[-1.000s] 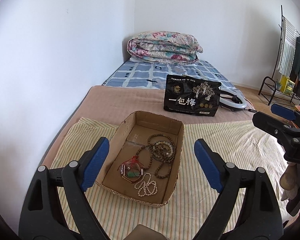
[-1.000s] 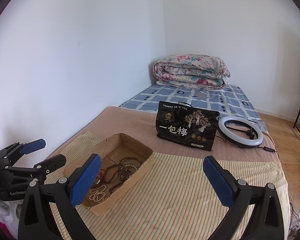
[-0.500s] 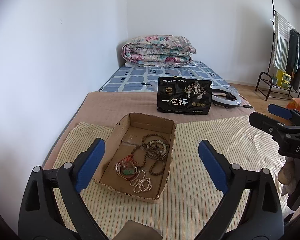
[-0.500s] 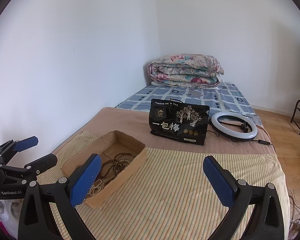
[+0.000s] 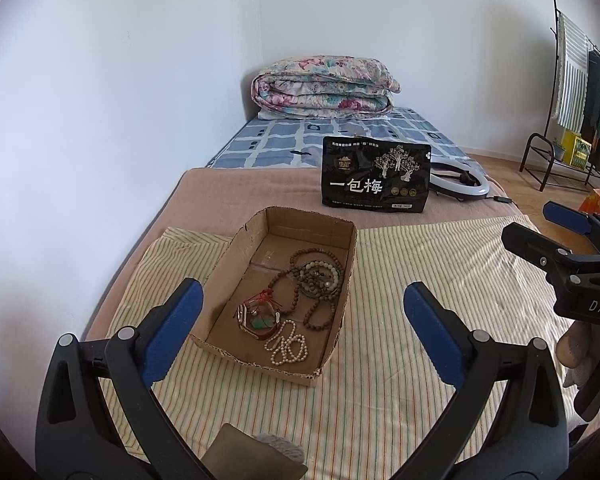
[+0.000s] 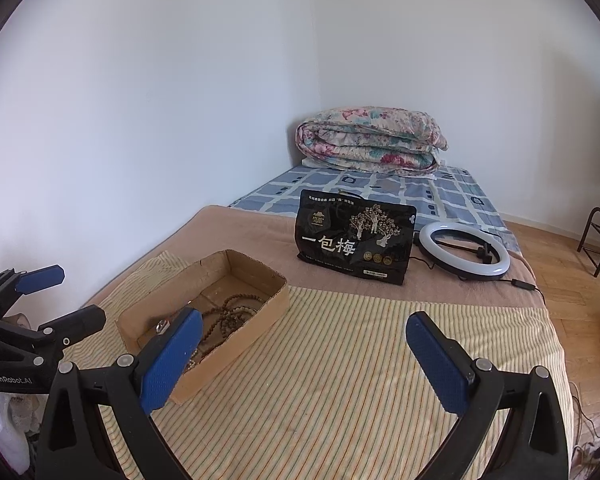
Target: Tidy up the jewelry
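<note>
Where the striped yellow cloth (image 5: 400,280) covers the tan blanket (image 5: 236,196) on the bed, a shallow cardboard tray (image 5: 342,272) holds wooden bead strands (image 5: 316,280), a pearl bracelet (image 5: 287,347) and a red-corded pendant (image 5: 260,316). Behind the tray stand a glossy black pouch (image 5: 376,180) and a ring light (image 6: 464,252). The left gripper (image 5: 300,332) and right gripper (image 6: 300,360) hover spread apart, empty.
</note>
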`<action>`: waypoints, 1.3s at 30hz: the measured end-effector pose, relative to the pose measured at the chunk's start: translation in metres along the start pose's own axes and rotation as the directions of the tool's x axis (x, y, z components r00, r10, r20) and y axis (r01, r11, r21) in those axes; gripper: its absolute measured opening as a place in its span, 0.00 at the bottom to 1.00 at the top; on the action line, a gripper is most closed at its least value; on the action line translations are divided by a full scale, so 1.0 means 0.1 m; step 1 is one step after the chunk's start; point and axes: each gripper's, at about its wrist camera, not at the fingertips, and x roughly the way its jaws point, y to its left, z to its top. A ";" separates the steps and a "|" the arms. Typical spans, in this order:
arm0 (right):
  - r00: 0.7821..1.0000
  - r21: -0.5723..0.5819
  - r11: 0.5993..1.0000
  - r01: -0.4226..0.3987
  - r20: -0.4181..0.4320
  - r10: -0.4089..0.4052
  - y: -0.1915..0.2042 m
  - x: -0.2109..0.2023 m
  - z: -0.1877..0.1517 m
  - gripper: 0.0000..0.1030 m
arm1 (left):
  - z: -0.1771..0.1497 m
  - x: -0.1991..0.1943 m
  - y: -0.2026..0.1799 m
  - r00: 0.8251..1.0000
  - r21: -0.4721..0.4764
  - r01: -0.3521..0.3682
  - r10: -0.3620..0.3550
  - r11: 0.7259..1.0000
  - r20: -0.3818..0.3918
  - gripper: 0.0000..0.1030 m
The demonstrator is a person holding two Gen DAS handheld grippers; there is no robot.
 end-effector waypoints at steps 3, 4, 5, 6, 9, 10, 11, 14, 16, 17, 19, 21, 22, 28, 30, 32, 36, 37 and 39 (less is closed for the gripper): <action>1.000 -0.001 1.000 0.003 -0.004 -0.003 -0.01 0.00 -0.01 1.00 | 0.01 0.00 0.00 1.000 -0.009 0.003 -0.003 1.000 -0.002 0.99; 1.000 -0.001 1.000 0.002 -0.006 -0.002 -0.02 0.01 -0.02 1.00 | 0.01 0.00 0.00 1.000 -0.009 0.004 -0.004 1.000 -0.003 0.99; 1.000 -0.001 1.000 0.002 -0.008 -0.002 -0.02 0.02 -0.02 1.00 | 0.01 0.00 -0.01 1.000 -0.008 0.003 -0.003 1.000 -0.003 0.99; 1.000 -0.002 1.000 0.002 -0.010 -0.002 -0.02 0.02 -0.02 1.00 | 0.01 0.00 -0.01 1.000 -0.006 0.002 -0.002 1.000 -0.003 0.99; 1.000 -0.004 1.000 0.001 -0.012 -0.001 -0.02 0.03 -0.02 1.00 | 0.01 0.00 -0.01 1.000 -0.005 -0.001 0.001 1.000 -0.001 0.99; 1.000 -0.006 1.000 0.000 -0.013 0.000 -0.01 0.03 -0.03 1.00 | 0.02 0.00 -0.01 1.000 -0.003 -0.002 0.002 1.000 -0.001 0.99; 1.000 -0.010 1.000 -0.001 -0.013 0.000 -0.01 0.03 -0.03 1.00 | 0.01 0.00 -0.01 1.000 -0.005 0.001 -0.001 1.000 -0.002 0.99; 1.000 -0.019 1.000 0.000 -0.017 0.000 0.01 0.04 -0.04 1.00 | 0.02 0.00 -0.01 1.000 -0.005 0.000 0.000 1.000 -0.003 0.99; 1.000 -0.020 1.000 -0.001 -0.019 0.001 0.02 0.05 -0.05 1.00 | 0.02 0.00 -0.01 1.000 -0.005 0.000 0.000 1.000 -0.003 0.99; 1.000 -0.020 1.000 -0.002 -0.019 0.001 0.02 0.05 -0.05 1.00 | 0.02 0.00 -0.01 1.000 -0.005 0.001 -0.001 1.000 -0.002 0.99; 1.000 -0.021 1.000 -0.002 -0.020 0.002 0.03 0.05 -0.05 1.00 | 0.02 0.00 -0.02 1.000 -0.005 0.000 0.000 1.000 0.000 0.99; 1.000 -0.023 1.000 -0.003 -0.022 0.003 0.03 0.05 -0.05 1.00 | 0.01 0.00 -0.01 1.000 -0.004 0.000 0.000 1.000 -0.003 0.99; 1.000 -0.025 1.000 -0.004 -0.023 0.003 0.03 0.05 -0.06 1.00 | 0.02 0.00 -0.02 1.000 -0.003 0.000 0.000 1.000 -0.003 0.99; 0.999 -0.026 1.000 -0.007 -0.032 0.007 0.03 0.07 -0.06 1.00 | 0.02 0.00 -0.02 1.000 -0.004 0.000 0.000 1.000 -0.001 0.99; 0.999 -0.027 1.000 -0.007 -0.033 0.006 0.03 0.07 -0.07 1.00 | 0.01 -0.01 -0.02 1.000 -0.003 -0.001 0.001 1.000 -0.001 0.99; 0.999 -0.026 1.000 -0.008 -0.033 0.007 0.02 0.07 -0.06 1.00 | 0.01 -0.01 -0.02 1.000 -0.002 -0.001 0.001 1.000 -0.002 0.99; 0.999 -0.027 1.000 -0.008 -0.034 0.007 0.02 0.07 -0.07 1.00 | 0.01 -0.01 -0.02 1.000 -0.002 -0.001 0.001 1.000 -0.001 0.99; 0.999 -0.026 1.000 -0.007 -0.034 0.007 0.02 0.07 -0.07 1.00 | 0.01 -0.01 -0.03 1.000 0.000 -0.002 0.002 1.000 -0.001 1.00; 0.999 -0.027 1.000 -0.009 -0.036 0.008 0.02 0.07 -0.08 1.00 | 0.01 -0.01 -0.03 1.000 -0.001 -0.002 0.002 1.000 -0.001 0.99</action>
